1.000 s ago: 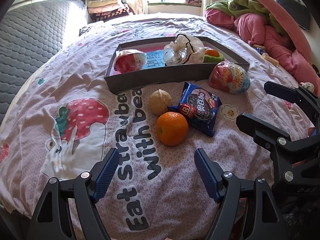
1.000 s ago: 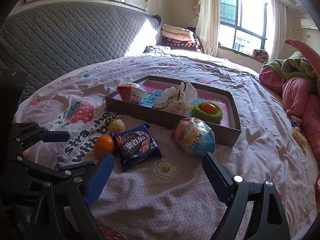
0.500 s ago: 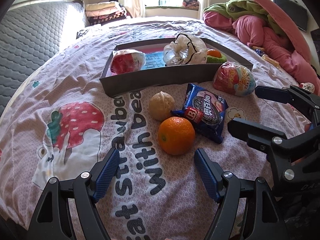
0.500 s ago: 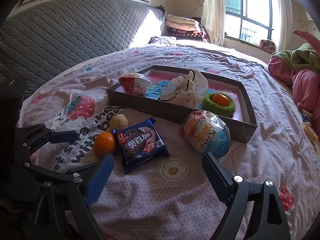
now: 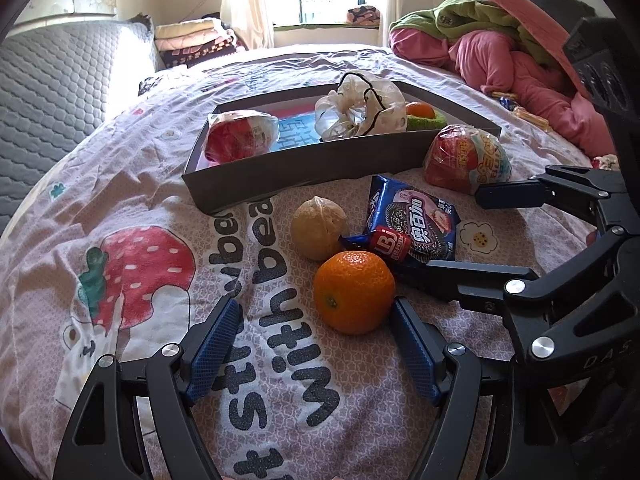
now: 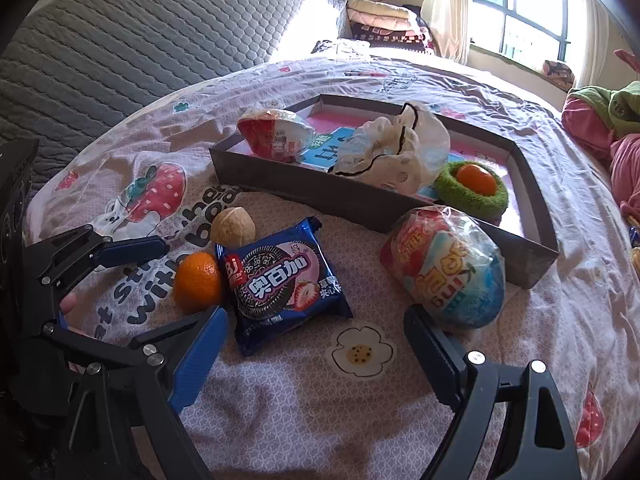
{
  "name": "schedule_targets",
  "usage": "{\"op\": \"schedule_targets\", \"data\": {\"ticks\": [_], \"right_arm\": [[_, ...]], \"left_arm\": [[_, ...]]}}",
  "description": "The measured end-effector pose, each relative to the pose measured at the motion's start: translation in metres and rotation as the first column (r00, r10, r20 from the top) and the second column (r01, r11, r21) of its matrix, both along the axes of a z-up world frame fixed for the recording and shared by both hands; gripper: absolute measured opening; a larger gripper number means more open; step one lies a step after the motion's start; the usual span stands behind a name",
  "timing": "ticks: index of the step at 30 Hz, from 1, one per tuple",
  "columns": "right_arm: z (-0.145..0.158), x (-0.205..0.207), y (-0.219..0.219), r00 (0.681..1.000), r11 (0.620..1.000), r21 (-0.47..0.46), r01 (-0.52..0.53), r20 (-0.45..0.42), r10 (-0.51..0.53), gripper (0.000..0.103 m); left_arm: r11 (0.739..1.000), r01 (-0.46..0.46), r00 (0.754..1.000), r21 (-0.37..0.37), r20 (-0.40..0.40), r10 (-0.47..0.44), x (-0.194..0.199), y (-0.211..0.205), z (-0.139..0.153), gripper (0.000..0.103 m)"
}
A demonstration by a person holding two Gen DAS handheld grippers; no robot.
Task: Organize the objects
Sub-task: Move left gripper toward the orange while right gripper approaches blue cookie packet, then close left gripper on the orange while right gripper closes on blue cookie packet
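A: While the left wrist view looks down the bed, what does the left gripper (image 5: 314,344) do?

B: Its blue pads stand spread wide with nothing pinched. The orange (image 5: 354,292) sits on the bedspread (image 5: 120,200) just ahead of them, nearer the right-hand pad and not touched by either.

A: And around it?

B: A walnut (image 5: 319,228) lies just behind the orange. To its right lies a blue cookie packet (image 5: 412,224), its red corner touching or nearly touching the orange. Further back is the grey tray (image 5: 256,176), holding a red-and-white wrapped snack (image 5: 236,140), a crumpled clear bag (image 5: 360,110) and a green knitted nest (image 5: 426,120) with a small orange ball in it. An egg-shaped wrapped snack (image 5: 466,158) rests on the bedspread just outside the tray's near right corner. The right gripper (image 5: 452,236) reaches in from the right, fingers apart, one above the cookie packet's lower edge.

A: Now the right wrist view?

B: The right gripper (image 6: 316,344) is splayed wide and holds nothing. The cookie packet (image 6: 280,280) lies ahead between its fingers, nearer the left one. The egg-shaped snack (image 6: 448,268) sits just beyond the right finger, against the tray (image 6: 320,196). The orange (image 6: 198,282) and the walnut (image 6: 233,227) are left of the packet, with the left gripper (image 6: 168,280) coming in around the orange, open.
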State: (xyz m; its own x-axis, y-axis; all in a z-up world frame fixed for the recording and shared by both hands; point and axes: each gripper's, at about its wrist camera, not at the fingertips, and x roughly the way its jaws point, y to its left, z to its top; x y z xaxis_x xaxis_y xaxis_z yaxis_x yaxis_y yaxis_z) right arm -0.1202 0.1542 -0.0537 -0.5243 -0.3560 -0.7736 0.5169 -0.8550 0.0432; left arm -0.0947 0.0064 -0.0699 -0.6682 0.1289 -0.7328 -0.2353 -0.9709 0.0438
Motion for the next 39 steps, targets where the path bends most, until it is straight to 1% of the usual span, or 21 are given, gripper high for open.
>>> {"op": "schedule_targets", "data": {"ticks": [2, 6, 9, 15, 20, 22, 23, 25, 26, 27, 28, 30, 33, 36, 38, 39], "right_arm": [[-0.002, -0.003, -0.003, 1.000, 1.000, 0.009, -0.010, 0.011, 0.010, 0.089], [-0.005, -0.009, -0.007, 1.000, 1.000, 0.021, -0.023, 0.022, 0.023, 0.089], [-0.008, -0.017, -0.011, 0.998, 0.999, 0.027, -0.044, 0.046, 0.043, 0.089], [-0.012, -0.029, -0.019, 0.995, 0.994, 0.075, -0.079, 0.059, 0.074, 0.089], [-0.014, -0.031, -0.018, 0.995, 0.994, 0.079, -0.071, 0.079, 0.065, 0.087], [-0.014, -0.031, -0.017, 0.995, 0.995, 0.078, -0.069, 0.083, 0.062, 0.084], [-0.014, -0.031, -0.017, 0.995, 0.995, 0.076, -0.068, 0.082, 0.062, 0.081], [-0.012, -0.030, -0.018, 0.995, 0.994, 0.077, -0.075, 0.074, 0.070, 0.071], [-0.011, -0.029, -0.019, 0.995, 0.994, 0.081, -0.078, 0.061, 0.073, 0.061], [-0.010, -0.027, -0.020, 0.996, 0.993, 0.091, -0.074, 0.046, 0.070, 0.055], [-0.009, -0.027, -0.020, 0.997, 0.993, 0.091, -0.070, 0.044, 0.067, 0.055], [-0.009, -0.026, -0.019, 0.997, 0.994, 0.082, -0.069, 0.041, 0.066, 0.055], [-0.006, -0.026, -0.017, 0.998, 0.995, 0.070, -0.065, 0.028, 0.063, 0.054], [-0.003, -0.023, -0.015, 0.998, 0.996, 0.055, -0.065, 0.010, 0.064, 0.054], [0.000, -0.022, -0.015, 0.998, 0.997, 0.041, -0.061, 0.003, 0.060, 0.054], [0.001, -0.022, -0.014, 0.998, 0.998, 0.033, -0.059, 0.001, 0.059, 0.054]], "left_arm": [[1.000, 0.006, 1.000, -0.006, -0.001, -0.006, -0.002, 0.001, -0.002, 0.078], [1.000, 0.007, 1.000, 0.006, 0.002, -0.007, -0.005, -0.001, -0.003, 0.078], [1.000, 0.001, 1.000, 0.015, 0.008, -0.001, -0.009, -0.002, -0.004, 0.078], [1.000, 0.000, 1.000, 0.010, 0.020, 0.000, -0.016, -0.003, -0.007, 0.079], [1.000, -0.005, 1.000, 0.011, 0.015, 0.005, -0.019, -0.003, -0.009, 0.079], [1.000, -0.010, 1.000, 0.013, 0.017, 0.010, -0.021, -0.003, -0.009, 0.079], [1.000, -0.012, 1.000, 0.012, 0.019, 0.012, -0.022, -0.002, -0.009, 0.079], [1.000, -0.018, 1.000, 0.016, 0.019, 0.018, -0.023, -0.001, -0.009, 0.079], [1.000, -0.018, 1.000, 0.017, 0.021, 0.017, -0.024, -0.001, -0.009, 0.078], [1.000, -0.015, 1.000, 0.017, 0.018, 0.015, -0.024, -0.001, -0.008, 0.078], [1.000, -0.015, 1.000, 0.018, 0.018, 0.014, -0.024, -0.001, -0.008, 0.078], [1.000, -0.012, 1.000, 0.021, 0.016, 0.012, -0.024, -0.001, -0.008, 0.075], [0.999, -0.002, 1.000, 0.039, 0.017, 0.001, -0.023, 0.001, -0.006, 0.060], [0.999, 0.001, 1.000, 0.049, 0.018, -0.002, -0.022, 0.001, -0.004, 0.052], [0.998, -0.001, 1.000, 0.068, 0.021, -0.001, -0.021, 0.000, -0.003, 0.041], [0.997, -0.002, 1.000, 0.075, 0.022, 0.000, -0.022, -0.001, -0.003, 0.041]]}}
